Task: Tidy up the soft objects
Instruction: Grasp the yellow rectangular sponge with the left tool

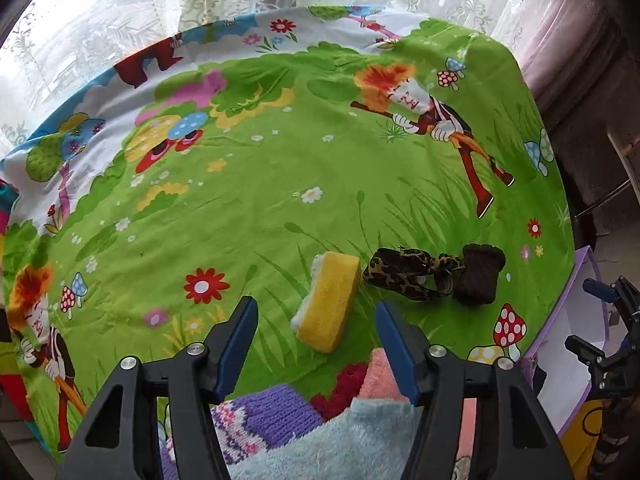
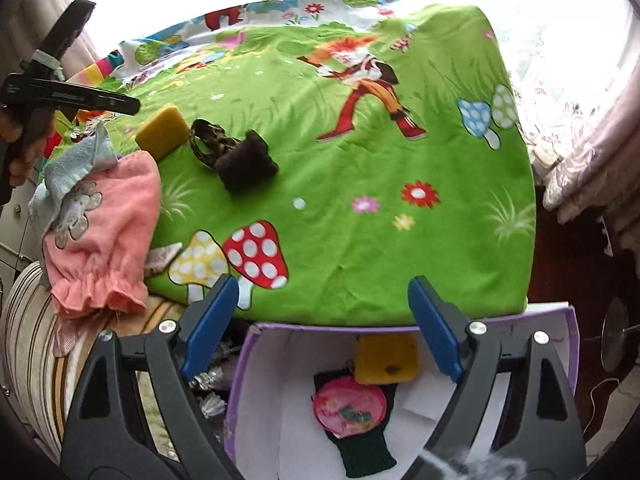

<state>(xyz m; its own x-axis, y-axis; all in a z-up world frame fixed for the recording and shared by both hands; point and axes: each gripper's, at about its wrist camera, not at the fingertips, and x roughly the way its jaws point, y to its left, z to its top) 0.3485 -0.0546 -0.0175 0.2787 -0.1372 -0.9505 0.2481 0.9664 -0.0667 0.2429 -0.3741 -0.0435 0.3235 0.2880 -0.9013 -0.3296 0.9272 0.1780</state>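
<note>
Nearest, the right gripper (image 2: 320, 320) hangs with jaws apart and empty over a purple-rimmed white box (image 2: 256, 400) holding a yellow sponge block (image 2: 386, 360). The left gripper (image 1: 316, 340), jaws apart, hovers above a pale blue terry towel (image 1: 320, 448). Farther lie a yellow rectangular sponge (image 1: 330, 300), then a leopard-print fabric band (image 1: 404, 274).

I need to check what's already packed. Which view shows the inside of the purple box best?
The right wrist view: it looks straight down into the purple box, showing a yellow sponge, a pink round item and a dark knit piece. The left wrist view catches only the box's edge and a white inner wall.
</note>
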